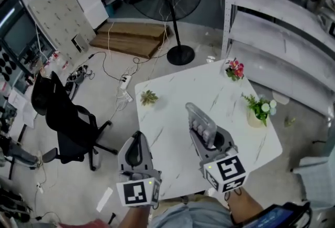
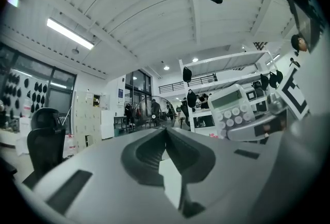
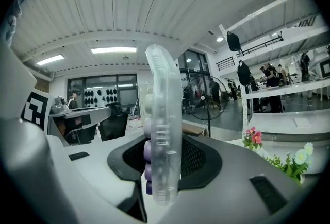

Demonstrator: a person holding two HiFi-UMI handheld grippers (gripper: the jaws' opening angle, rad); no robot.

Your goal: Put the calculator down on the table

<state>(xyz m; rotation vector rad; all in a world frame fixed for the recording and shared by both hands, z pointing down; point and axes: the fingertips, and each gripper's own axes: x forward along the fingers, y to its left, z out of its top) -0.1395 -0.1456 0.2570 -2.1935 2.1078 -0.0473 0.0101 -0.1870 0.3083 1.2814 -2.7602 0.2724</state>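
My right gripper (image 1: 208,138) is shut on a clear-cased calculator (image 1: 200,121), held over the near part of the white marble table (image 1: 172,132). In the right gripper view the calculator (image 3: 164,130) stands edge-on between the jaws, rising well past them, with its purple and white keys facing left. My left gripper (image 1: 137,137) hangs just off the table's near left edge, jaws shut and holding nothing. From the left gripper view (image 2: 166,131) the calculator (image 2: 232,109) shows at the right, display and keys facing me.
On the table stand a small green plant (image 1: 148,97), a pink flower pot (image 1: 235,69) and a leafy plant in a white pot (image 1: 259,109). A black office chair (image 1: 68,122) is at the left, a standing fan (image 1: 175,12) and white shelving (image 1: 277,33) beyond.
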